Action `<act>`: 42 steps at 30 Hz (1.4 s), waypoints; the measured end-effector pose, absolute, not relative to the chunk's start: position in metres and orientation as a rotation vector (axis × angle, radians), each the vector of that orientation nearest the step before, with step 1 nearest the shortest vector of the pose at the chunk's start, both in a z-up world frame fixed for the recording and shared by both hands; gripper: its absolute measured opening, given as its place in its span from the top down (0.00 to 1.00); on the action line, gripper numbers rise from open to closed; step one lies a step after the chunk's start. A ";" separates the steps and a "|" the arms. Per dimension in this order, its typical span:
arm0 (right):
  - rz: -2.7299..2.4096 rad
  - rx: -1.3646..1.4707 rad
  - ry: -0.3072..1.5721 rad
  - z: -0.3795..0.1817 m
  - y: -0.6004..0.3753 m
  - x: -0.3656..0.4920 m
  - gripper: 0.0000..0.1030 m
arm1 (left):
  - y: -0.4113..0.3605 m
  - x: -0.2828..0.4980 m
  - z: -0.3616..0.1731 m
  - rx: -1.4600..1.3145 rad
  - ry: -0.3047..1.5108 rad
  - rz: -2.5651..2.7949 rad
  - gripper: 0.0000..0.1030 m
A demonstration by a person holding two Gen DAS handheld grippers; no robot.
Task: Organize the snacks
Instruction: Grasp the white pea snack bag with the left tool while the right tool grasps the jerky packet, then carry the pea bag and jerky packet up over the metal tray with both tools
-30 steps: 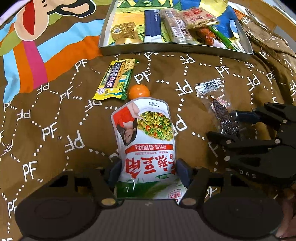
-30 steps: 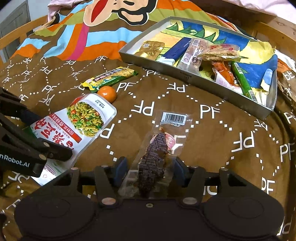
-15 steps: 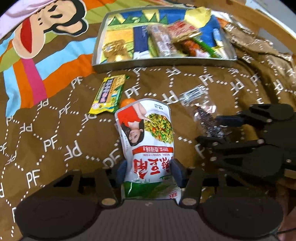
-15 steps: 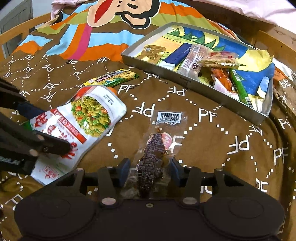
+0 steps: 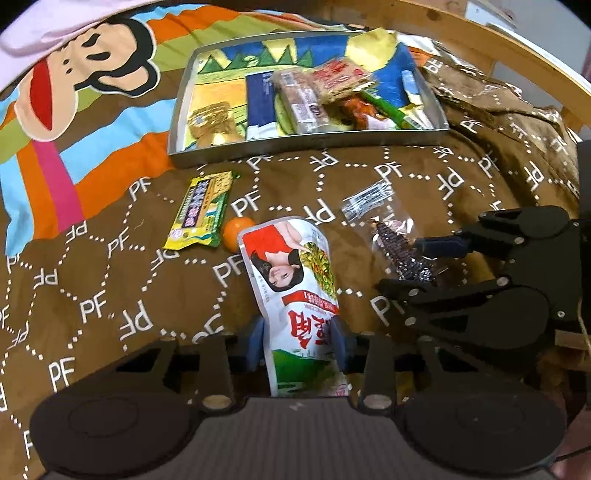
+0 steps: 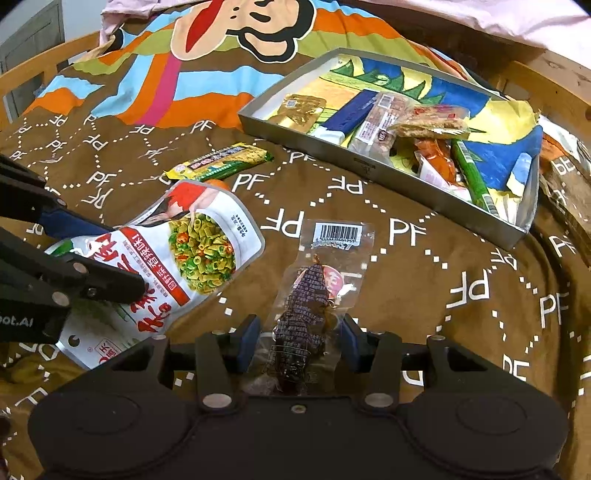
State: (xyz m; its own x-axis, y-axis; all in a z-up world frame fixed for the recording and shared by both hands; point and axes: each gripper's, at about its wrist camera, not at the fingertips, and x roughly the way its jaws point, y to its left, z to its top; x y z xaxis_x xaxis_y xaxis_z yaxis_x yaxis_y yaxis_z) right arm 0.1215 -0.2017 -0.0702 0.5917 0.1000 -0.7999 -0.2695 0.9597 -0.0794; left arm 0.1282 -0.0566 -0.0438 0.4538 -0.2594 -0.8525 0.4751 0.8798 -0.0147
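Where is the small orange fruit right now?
In the left wrist view, the orange fruit lies on the brown blanket, between the yellow-green snack bar and the white pouch.

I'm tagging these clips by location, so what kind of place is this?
Probably a bedroom: the snacks lie on a cartoon blanket spread over a bed, with a wooden frame at its edge and a pink pillow behind the tray.

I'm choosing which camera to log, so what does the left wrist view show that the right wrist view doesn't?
Only the left wrist view shows the whole orange and the right tongs from outside, gripping the clear meat packet. Only the right wrist view shows the left tongs from outside, clamping the white pouch. Both show the metal tray, the green-yellow bar and the brown blanket.
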 end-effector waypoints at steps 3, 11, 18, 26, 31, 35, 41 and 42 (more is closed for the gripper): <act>0.215 -0.192 0.923 -0.071 -0.203 0.122 0.53 | -0.058 0.126 -0.041 0.210 1.001 -0.521 0.77; 0.213 -0.169 0.931 -0.072 -0.206 0.124 0.52 | -0.064 0.132 -0.053 0.205 1.049 -0.519 0.75; 0.206 -0.164 0.926 -0.073 -0.205 0.123 0.52 | -0.062 0.131 -0.049 0.182 1.038 -0.502 0.86; 0.227 -0.311 0.827 -0.064 -0.186 0.110 0.54 | -0.061 0.129 -0.039 0.178 0.981 -0.466 0.91; 0.186 -0.342 0.772 -0.055 -0.188 0.107 0.54 | -0.056 0.131 -0.032 0.133 0.940 -0.460 0.91; 0.169 -0.329 0.746 -0.046 -0.189 0.108 0.54 | -0.056 0.133 -0.025 0.092 0.915 -0.460 0.91; 0.139 -0.316 0.669 -0.024 -0.191 0.107 0.54 | -0.057 0.136 -0.006 0.057 0.848 -0.453 0.91; 0.133 -0.307 0.661 -0.020 -0.193 0.107 0.54 | -0.056 0.138 -0.003 0.046 0.839 -0.451 0.91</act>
State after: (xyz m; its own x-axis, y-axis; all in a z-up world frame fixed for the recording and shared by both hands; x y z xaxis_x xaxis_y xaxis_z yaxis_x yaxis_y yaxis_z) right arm 0.1067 -0.1934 -0.0205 0.7826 0.0244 -0.6220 -0.2186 0.9464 -0.2378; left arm 0.1377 -0.0556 -0.0025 0.5795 -0.3675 -0.7274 0.4030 0.9050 -0.1361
